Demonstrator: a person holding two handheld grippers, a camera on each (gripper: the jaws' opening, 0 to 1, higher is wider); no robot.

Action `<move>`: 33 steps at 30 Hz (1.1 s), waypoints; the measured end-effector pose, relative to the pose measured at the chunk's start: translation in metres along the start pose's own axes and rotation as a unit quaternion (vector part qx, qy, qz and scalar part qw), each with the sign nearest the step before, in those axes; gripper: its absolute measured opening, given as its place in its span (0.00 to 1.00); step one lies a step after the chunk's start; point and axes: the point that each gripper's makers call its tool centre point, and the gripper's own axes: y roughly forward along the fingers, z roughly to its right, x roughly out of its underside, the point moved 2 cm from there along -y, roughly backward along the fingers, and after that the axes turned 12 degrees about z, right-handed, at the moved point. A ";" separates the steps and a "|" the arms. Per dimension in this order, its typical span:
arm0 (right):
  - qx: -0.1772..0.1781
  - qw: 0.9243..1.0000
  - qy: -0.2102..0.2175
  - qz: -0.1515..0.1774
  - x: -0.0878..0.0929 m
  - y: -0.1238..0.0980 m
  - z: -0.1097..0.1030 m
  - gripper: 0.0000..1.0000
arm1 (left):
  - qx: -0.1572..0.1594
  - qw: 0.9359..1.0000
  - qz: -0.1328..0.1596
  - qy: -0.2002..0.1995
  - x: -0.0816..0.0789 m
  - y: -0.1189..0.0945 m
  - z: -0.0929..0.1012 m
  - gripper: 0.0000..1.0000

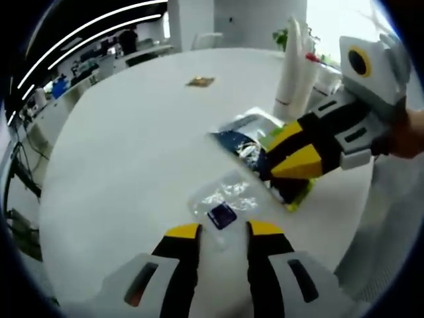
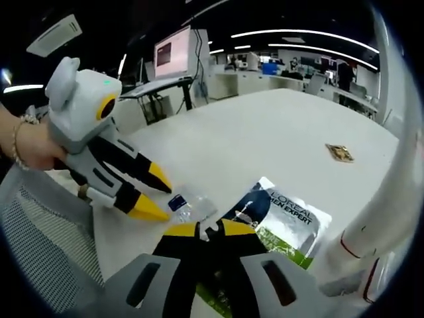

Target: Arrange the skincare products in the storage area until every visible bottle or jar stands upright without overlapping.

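Note:
A dark blue and green L'Oreal sachet [image 2: 281, 218] lies flat on the white table [image 2: 265, 132]. My right gripper [image 2: 209, 230] is shut on its near edge. In the left gripper view that sachet [image 1: 242, 129] shows with the right gripper [image 1: 293, 154] pinching it from the right. A small clear sachet with a dark blue square [image 1: 220, 214] lies just ahead of my left gripper [image 1: 224, 230], which is open and not touching it. The right gripper view has the left gripper [image 2: 154, 194] beside that clear sachet [image 2: 189, 204]. A tall white tube [image 1: 295, 66] stands upright behind.
A small brown packet [image 1: 200, 81] lies farther out on the table; it also shows as the brown packet [image 2: 340, 152]. The white tube [image 2: 384, 199] rises close on the right. A grey mesh chair [image 2: 46, 245] is at the table's edge. Desks and monitors stand beyond.

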 end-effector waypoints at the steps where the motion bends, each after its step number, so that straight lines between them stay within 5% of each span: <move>1: 0.000 1.000 0.000 -0.001 0.000 0.001 0.001 0.11 | 0.000 1.000 0.000 0.000 0.000 0.000 0.000 0.31; 18: -0.006 1.000 0.006 0.009 -0.006 -0.015 -0.013 0.24 | 0.003 1.000 0.009 0.009 -0.008 -0.007 0.001 0.34; 33: 0.018 1.000 0.015 0.013 -0.003 -0.069 -0.014 0.41 | 0.031 0.999 0.020 0.015 -0.015 -0.027 0.029 0.49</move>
